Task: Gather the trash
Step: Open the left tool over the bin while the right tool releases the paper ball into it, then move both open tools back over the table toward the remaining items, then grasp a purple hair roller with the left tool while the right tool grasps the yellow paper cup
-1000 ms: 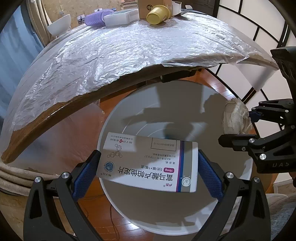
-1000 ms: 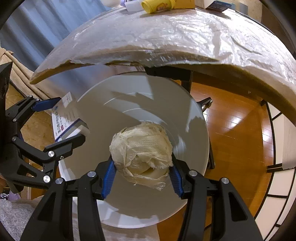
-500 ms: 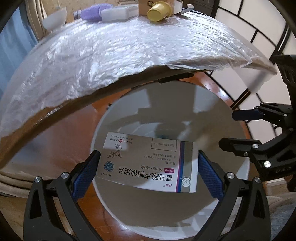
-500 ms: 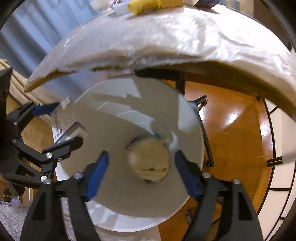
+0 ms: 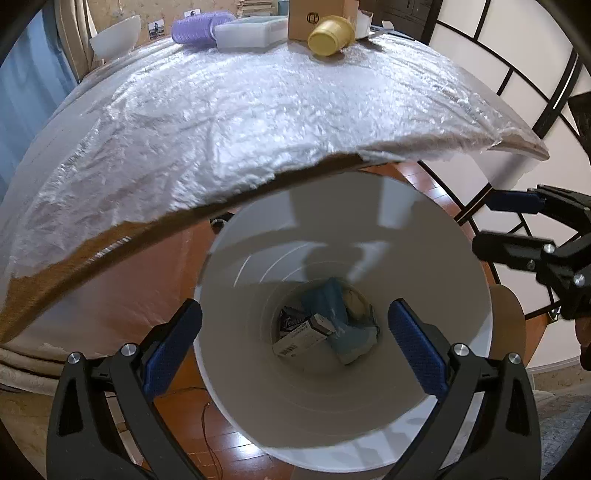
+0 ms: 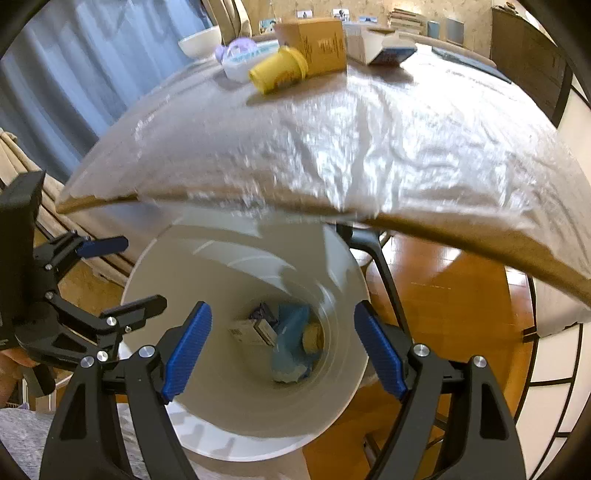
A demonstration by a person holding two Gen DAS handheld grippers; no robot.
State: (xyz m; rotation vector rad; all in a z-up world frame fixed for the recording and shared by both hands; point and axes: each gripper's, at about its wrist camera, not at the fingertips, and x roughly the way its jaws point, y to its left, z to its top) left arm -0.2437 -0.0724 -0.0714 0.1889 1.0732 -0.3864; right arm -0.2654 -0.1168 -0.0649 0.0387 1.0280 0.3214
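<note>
Both grippers hang over the mouth of the white bin (image 5: 343, 417), which stands on the wooden floor (image 6: 443, 280) tucked partly under the near edge of the desk (image 5: 229, 122), a sensible spot for sweeping rubbish off the top and straight down. The left gripper (image 5: 293, 345) has its jaws spread wide and holds nothing; the right gripper (image 6: 282, 349) is the same, jaws well apart and empty, each aimed down the bin so that anything let go lands inside.

The collected trash lies at the bottom of the bin: one small printed carton (image 5: 301, 338), one crumpled blue wrapper (image 5: 338, 325) and, beside it, one pale wad that is probably tissue (image 6: 313, 336), though blur makes that uncertain. That makes three pieces binned, as far as I can count.

On the far side of the foil-like cover of the desk remain one tipped yellow cup (image 5: 331, 35), one brown cardboard box (image 6: 314, 44), one open white carton (image 6: 380, 46), one lidded white tub (image 5: 245, 33), one purple ribbed container (image 5: 195, 31) and one white bowl (image 5: 116, 37). The cup looks the likeliest next target.
</note>
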